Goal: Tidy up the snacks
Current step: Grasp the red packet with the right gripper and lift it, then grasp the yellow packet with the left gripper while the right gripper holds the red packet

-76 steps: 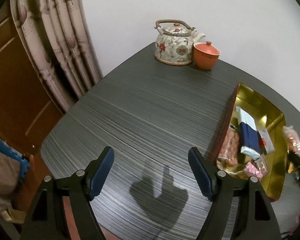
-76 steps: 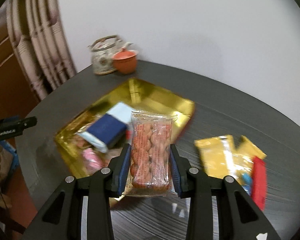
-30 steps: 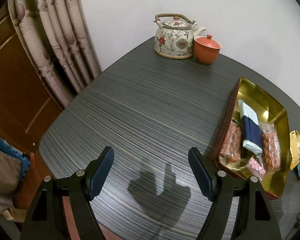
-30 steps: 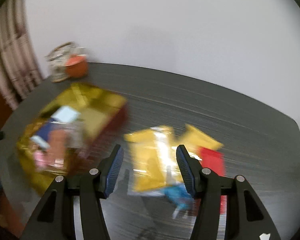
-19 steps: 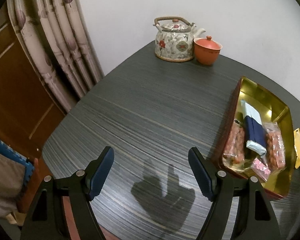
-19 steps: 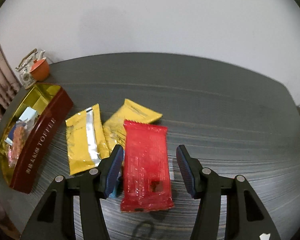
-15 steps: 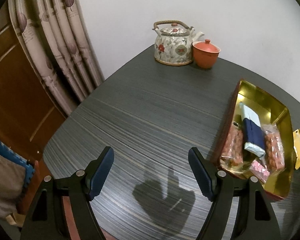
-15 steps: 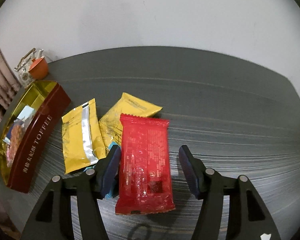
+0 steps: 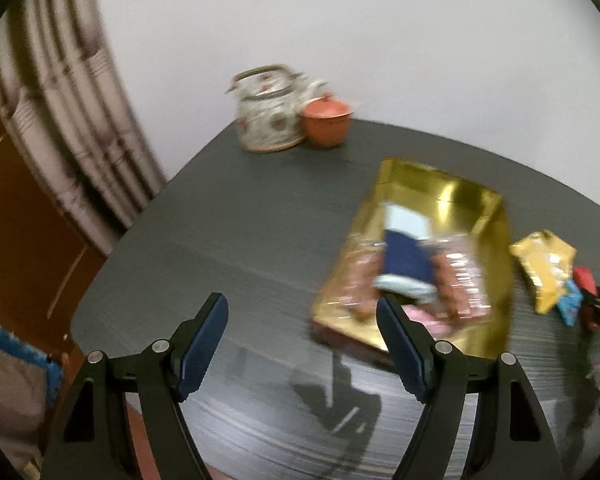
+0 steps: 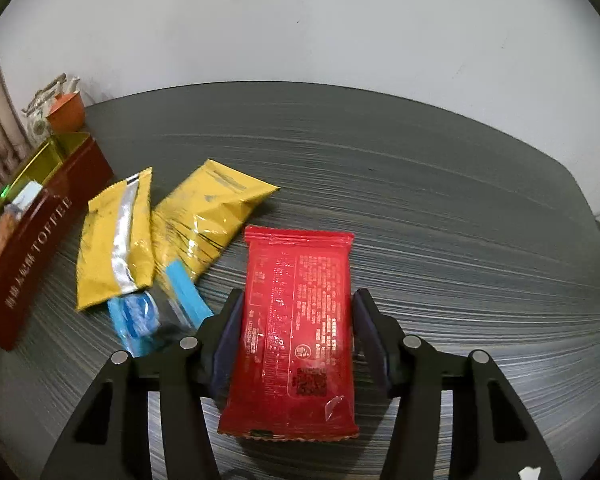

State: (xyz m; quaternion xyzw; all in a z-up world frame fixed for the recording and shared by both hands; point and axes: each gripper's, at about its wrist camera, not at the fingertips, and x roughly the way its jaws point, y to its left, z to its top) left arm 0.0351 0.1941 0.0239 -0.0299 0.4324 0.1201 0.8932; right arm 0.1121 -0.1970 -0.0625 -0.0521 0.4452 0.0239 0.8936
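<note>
A red snack packet (image 10: 296,320) lies flat on the dark table, lengthwise between the fingers of my right gripper (image 10: 298,296). Its jaws are closing and the pads stand right at the packet's long edges; the packet is unbent. To its left lie two yellow packets (image 10: 116,240) (image 10: 208,216) and a blue one (image 10: 136,316). The gold tin (image 9: 460,196) with a red "TOFFEE" wall (image 10: 36,248) holds peanut packets, a navy packet and pink sweets. My left gripper (image 9: 300,302) hangs open and empty over the table, by the tin's near left corner.
A flowered teapot (image 9: 268,120) and an orange lidded cup (image 9: 326,120) stand at the table's far corner by the wall. A curtain (image 9: 60,120) and a wooden door are off the table's left edge. The left wrist view is blurred.
My right gripper has sunk lower around the red packet and its jaws have narrowed. My left gripper has swung right toward the tin, still open.
</note>
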